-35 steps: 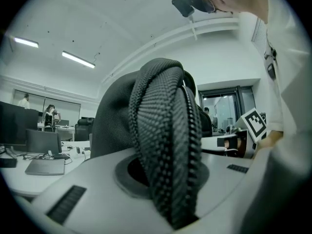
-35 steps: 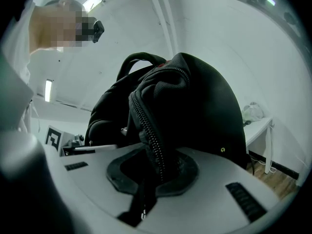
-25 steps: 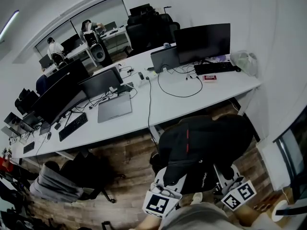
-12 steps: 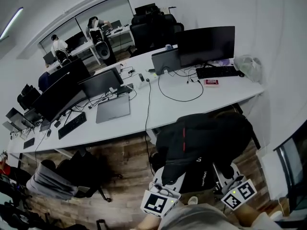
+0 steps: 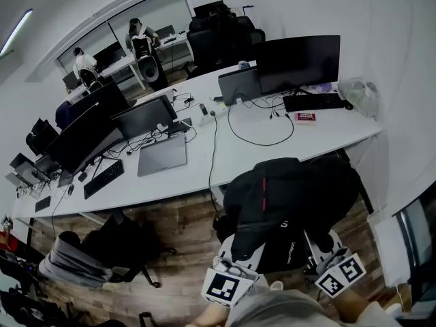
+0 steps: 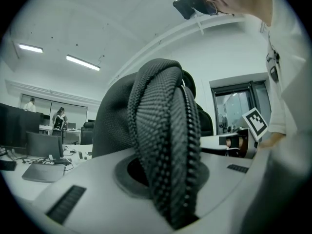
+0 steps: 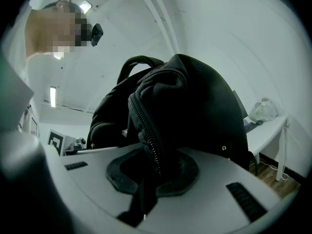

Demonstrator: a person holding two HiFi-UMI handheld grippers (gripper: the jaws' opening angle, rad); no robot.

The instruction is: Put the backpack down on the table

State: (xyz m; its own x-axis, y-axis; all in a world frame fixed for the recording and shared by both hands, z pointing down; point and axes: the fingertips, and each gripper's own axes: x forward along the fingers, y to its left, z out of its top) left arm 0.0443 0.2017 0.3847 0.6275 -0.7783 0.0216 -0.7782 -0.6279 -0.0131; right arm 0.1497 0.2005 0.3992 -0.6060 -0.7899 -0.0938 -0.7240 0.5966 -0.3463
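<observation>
A black backpack (image 5: 289, 199) with a red stripe hangs in the air between both grippers, just in front of the long white table (image 5: 231, 159). My left gripper (image 5: 238, 254) is shut on a padded mesh edge of the backpack (image 6: 163, 155). Black zippered fabric of the backpack (image 7: 151, 145) is clamped in my right gripper (image 5: 323, 251), which is shut on it. The bag's bulk hides both sets of fingertips in the head view. The backpack's far edge overlaps the table's front edge.
On the table stand a black monitor (image 5: 298, 63), a keyboard (image 5: 317, 101), a closed laptop (image 5: 162, 154), cables and more monitors at the left. A white plastic bag (image 5: 360, 90) lies at the right end. An office chair (image 5: 102, 254) stands on the wooden floor at the left.
The backpack and both grippers have moved a little forward toward the table. The grips on the bag are unchanged.
</observation>
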